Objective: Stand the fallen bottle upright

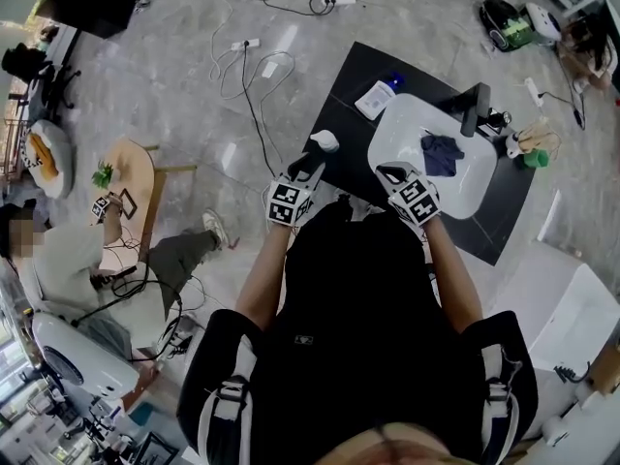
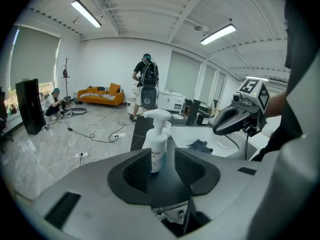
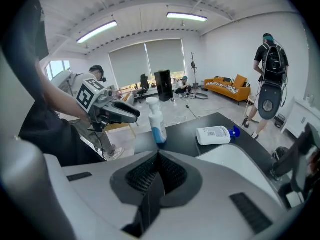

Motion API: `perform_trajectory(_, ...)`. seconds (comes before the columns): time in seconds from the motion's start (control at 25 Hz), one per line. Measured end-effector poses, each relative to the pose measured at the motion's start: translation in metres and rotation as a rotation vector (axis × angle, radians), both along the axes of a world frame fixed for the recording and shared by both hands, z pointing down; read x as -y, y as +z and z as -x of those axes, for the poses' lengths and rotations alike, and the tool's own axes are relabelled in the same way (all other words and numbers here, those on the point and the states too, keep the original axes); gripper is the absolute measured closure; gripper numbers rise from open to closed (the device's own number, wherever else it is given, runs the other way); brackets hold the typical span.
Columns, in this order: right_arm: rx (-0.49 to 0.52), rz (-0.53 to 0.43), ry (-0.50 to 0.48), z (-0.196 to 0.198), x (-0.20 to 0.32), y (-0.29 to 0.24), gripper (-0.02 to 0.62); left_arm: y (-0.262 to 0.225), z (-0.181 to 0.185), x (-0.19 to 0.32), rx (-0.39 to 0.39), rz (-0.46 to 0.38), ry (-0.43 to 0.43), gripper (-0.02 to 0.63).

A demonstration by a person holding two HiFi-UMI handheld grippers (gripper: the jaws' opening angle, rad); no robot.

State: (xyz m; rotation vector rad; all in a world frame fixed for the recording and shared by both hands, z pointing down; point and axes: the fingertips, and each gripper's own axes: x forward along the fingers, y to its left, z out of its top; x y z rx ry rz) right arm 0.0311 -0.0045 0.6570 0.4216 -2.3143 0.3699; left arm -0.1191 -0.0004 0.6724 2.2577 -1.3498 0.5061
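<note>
Two bottles sit on the matte black tabletop [image 1: 341, 105]. The pump bottle [image 2: 157, 139] is smooth white plastic with a rounded dispenser head and a blue lower part, and it stands upright near the table's edge. The flat bottle [image 3: 216, 135], white with a blue cap and a printed label, lies on its side just beside the rim of the one glossy white tray [image 1: 402, 124]. The tray is rounded like a basin, and a single crumpled dark blue cloth [image 1: 441, 153] rests in it. The left gripper [image 2: 162, 166] points shallowly downward at the pump bottle. Its ribbed black jaws stand partly apart, with the bottle showing between their tips and the pads not pressing on it. The right gripper [image 3: 159, 173] tilts down more steeply, its jaws pressed together and empty.
</note>
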Motion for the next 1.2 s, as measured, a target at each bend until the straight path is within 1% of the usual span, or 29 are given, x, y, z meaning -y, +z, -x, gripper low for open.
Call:
perform_trajectory(0.04,0.004,-0.005,-0.01,-0.001,0.001,-0.002,0.535,-0.004,-0.001,-0.003,-0.008,-0.006,-0.016,0.482)
perform_trajectory(0.12,0.009,-0.011,-0.035,-0.005,0.002,-0.005,0.535,-0.01,-0.005,-0.009,-0.018,-0.014,-0.046,0.55)
perform_trajectory(0.24,0.006,-0.014,-0.053,-0.018,0.002,-0.005,0.535,-0.017,-0.021,-0.019,-0.038,-0.001,-0.045,0.586)
perform_trajectory(0.44,0.033,-0.011,-0.054,-0.036,0.001,-0.009,0.535,-0.03,-0.057,-0.034,-0.068,0.005,-0.001,0.592)
perform_trajectory(0.88,0.044,0.011,-0.053,-0.089,-0.013,0.001,0.535,-0.046,-0.119,-0.043,-0.063,-0.017,0.021,0.592)
perform_trajectory(1.04,0.057,0.003,-0.036,-0.106,-0.007,-0.003,0.535,-0.057,-0.131,-0.04,-0.066,-0.046,0.006,0.592)
perform_trajectory(1.2,0.055,-0.03,-0.009,-0.117,0.007,-0.011,0.535,-0.075,-0.129,-0.03,-0.087,-0.092,-0.012,0.592)
